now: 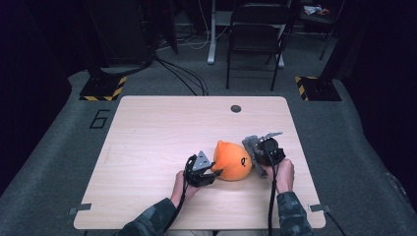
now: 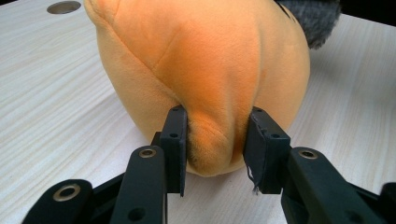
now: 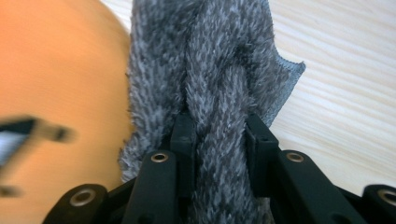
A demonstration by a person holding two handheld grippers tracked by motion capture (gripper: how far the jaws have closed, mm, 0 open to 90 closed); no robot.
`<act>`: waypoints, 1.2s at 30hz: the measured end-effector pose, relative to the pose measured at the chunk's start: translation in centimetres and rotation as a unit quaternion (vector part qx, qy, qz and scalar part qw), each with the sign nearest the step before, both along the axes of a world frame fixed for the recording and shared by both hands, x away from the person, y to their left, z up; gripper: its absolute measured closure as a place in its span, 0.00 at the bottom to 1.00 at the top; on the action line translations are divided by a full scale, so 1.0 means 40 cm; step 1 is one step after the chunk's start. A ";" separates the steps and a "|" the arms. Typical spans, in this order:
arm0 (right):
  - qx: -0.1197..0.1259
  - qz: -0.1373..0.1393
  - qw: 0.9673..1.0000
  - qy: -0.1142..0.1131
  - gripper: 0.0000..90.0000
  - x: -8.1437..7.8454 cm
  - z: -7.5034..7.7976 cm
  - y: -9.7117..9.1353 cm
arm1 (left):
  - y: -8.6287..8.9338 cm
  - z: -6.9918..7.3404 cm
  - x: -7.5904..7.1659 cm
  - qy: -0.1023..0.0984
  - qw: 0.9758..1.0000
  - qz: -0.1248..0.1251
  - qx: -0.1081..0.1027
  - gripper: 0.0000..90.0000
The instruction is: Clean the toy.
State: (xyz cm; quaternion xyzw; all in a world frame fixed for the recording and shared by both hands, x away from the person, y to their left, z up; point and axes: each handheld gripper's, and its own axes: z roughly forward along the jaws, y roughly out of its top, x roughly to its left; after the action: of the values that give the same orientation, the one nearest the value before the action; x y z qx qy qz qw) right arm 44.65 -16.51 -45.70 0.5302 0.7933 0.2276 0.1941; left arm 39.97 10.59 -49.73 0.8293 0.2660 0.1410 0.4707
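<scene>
Where the person's left hand (image 1: 183,183) comes up from the near edge, the left gripper (image 1: 212,169) has its jaws pinched on a fold of the orange plush toy (image 1: 232,161). Left gripper view: both black pads (image 2: 174,149) dig into the soft fabric (image 2: 205,84), a ridge of it bunched between them. Jaws set narrow, holding the toy.

Right hand (image 1: 281,174) at about five o'clock from the table's middle. Right gripper (image 1: 259,153) clamps a grey fuzzy cloth (image 1: 253,147). Right gripper view: a thick twist of grey pile (image 3: 219,93) runs straight down between the jaws, gripped tight, with a hemmed edge sticking out at three o'clock of the twist. Orange plush (image 3: 60,102) lies pressed against the cloth at nine o'clock. A blurred dark shape crosses the orange at lower left; cannot tell what it is.

Toy sits on the light wooden table (image 1: 147,147), right of centre and toward the near edge, between the two grippers: left gripper at its eight o'clock, right gripper and cloth at its three o'clock, touching it. A small black mark (image 1: 244,160) shows on its right flank. Toy comes to a point at the top left.

Small round hole (image 1: 236,108) in the tabletop near the far edge, twelve o'clock of the toy, well apart from it.

Beyond the table at twelve o'clock: a black folding chair (image 1: 255,34) on grey carpet, cables (image 1: 184,73) trailing at eleven o'clock, yellow-and-black striped bases (image 1: 103,88) at ten and two.
</scene>
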 end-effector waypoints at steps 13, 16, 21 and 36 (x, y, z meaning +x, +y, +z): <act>0.031 0.025 0.997 -0.063 0.78 -0.048 0.126 0.035 | 0.003 -0.001 0.006 0.012 1.000 0.008 -0.010 0.69; 0.055 0.054 0.995 -0.056 0.78 -0.058 0.144 0.063 | 0.006 -0.002 0.007 0.013 1.000 0.012 -0.012 0.69; 0.029 0.090 0.995 -0.023 0.78 -0.061 0.129 0.101 | 0.005 0.000 0.009 0.001 1.000 0.010 0.000 0.60; 0.022 0.060 0.996 -0.063 0.78 -0.032 0.059 0.082 | -0.014 -0.004 -0.013 -0.080 0.996 0.012 0.037 0.72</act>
State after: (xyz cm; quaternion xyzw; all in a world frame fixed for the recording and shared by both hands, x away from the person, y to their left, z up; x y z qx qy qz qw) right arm 43.37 -13.25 -43.33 0.4708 0.8044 0.2895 0.2182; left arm 39.44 10.03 -49.90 0.8290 0.2323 0.2226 0.4574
